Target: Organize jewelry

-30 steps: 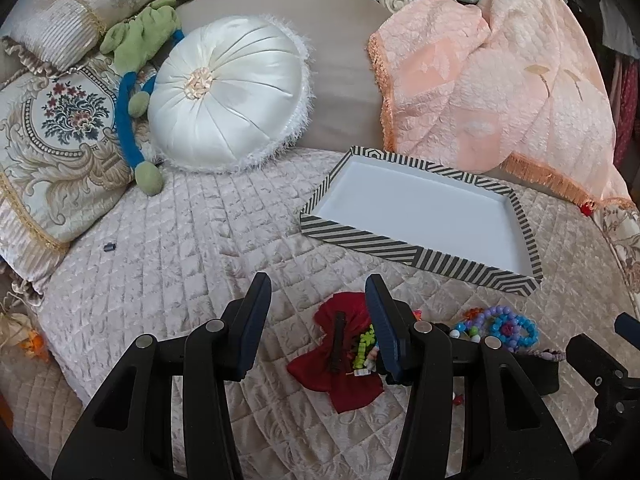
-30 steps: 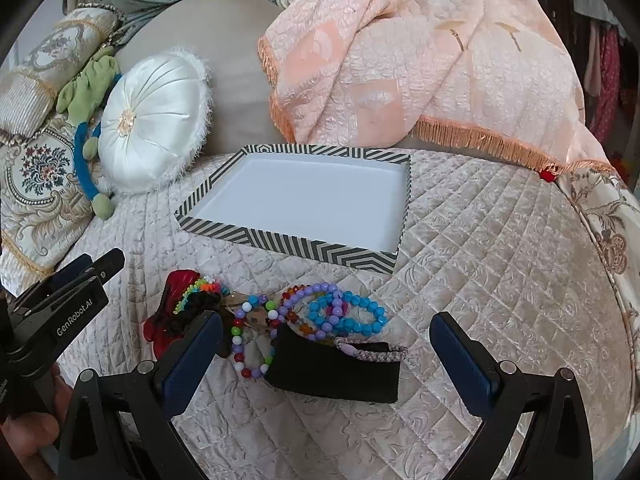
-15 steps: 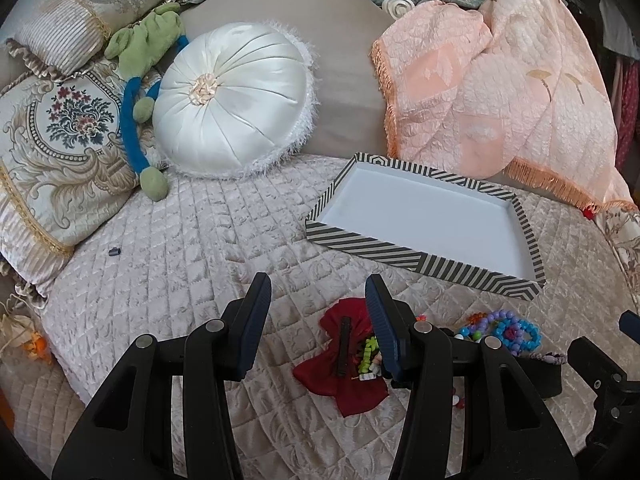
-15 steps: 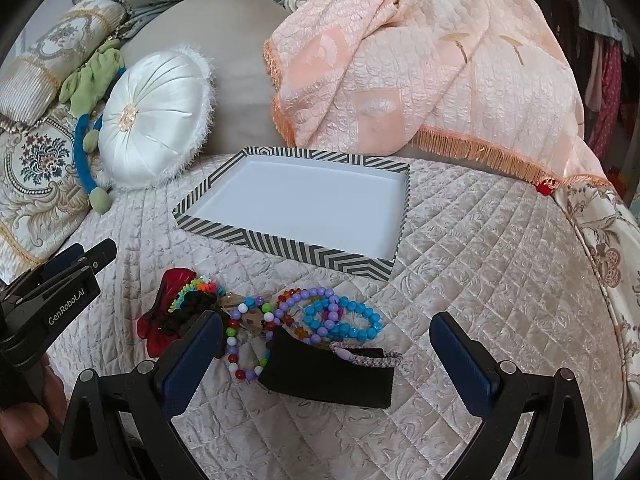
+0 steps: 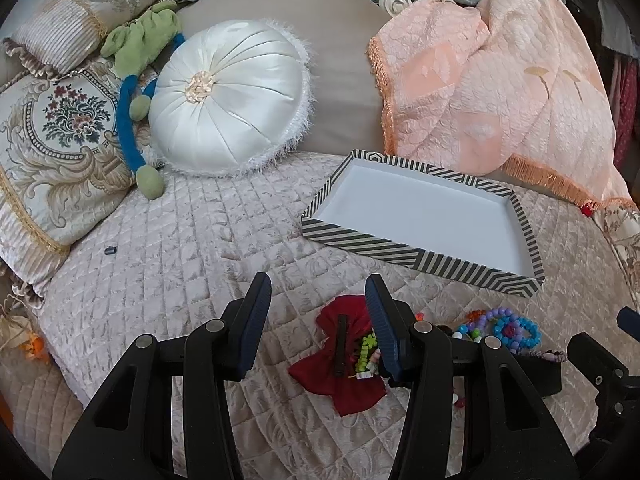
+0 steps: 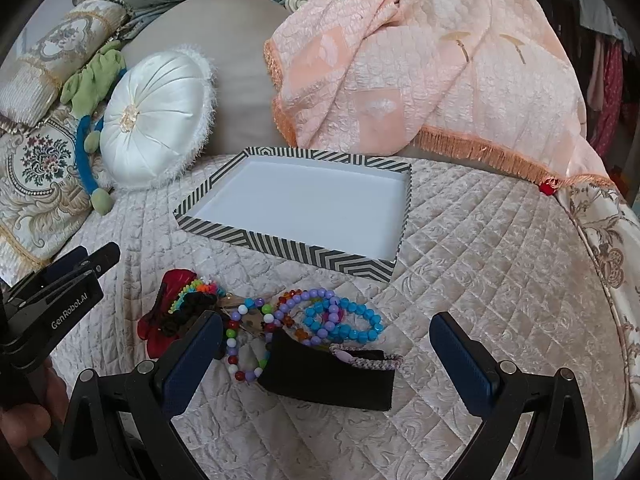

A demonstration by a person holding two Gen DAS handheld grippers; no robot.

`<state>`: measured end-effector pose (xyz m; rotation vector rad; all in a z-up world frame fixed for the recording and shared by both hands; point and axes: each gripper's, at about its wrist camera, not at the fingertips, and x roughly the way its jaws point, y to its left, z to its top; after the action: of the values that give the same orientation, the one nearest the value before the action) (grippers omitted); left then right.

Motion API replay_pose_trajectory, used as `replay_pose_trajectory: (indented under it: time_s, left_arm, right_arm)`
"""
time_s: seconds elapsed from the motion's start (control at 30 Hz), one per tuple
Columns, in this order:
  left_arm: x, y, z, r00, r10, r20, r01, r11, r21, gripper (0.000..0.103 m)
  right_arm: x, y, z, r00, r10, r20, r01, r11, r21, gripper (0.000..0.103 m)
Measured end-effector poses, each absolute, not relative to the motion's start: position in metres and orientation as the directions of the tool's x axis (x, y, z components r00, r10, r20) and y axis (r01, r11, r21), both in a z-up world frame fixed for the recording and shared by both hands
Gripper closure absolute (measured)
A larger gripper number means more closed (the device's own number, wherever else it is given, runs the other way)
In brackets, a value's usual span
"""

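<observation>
Both claws tilted down, agape

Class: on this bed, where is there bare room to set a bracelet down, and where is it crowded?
Free: the white floor of the striped tray; the quilt to the right of it, toward the peach blanket; the quilt between tray and round white cushion. Crowded: the strip in front of the tray, where bead bracelets, black pouch and red cloth touch.

Both hand-held grippers point(image 5: 318, 308) point(image 6: 324, 344) open, empty
</observation>
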<state>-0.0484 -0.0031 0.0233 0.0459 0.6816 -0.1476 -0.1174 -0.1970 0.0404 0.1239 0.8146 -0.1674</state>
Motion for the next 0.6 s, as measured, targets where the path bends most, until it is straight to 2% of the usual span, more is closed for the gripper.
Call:
replay_pose_trajectory:
  time_s: [0.6]
  left_arm:
    - [-0.0480,-0.0014,0.0202,0.758,-0.123,-0.641,0.152,0.988,-0.010,0.054]
  right_arm:
    - [-0.1156,-0.1985,0.0373,0.666,-0.062,-0.743,0.165,0.984,0.065,0.000]
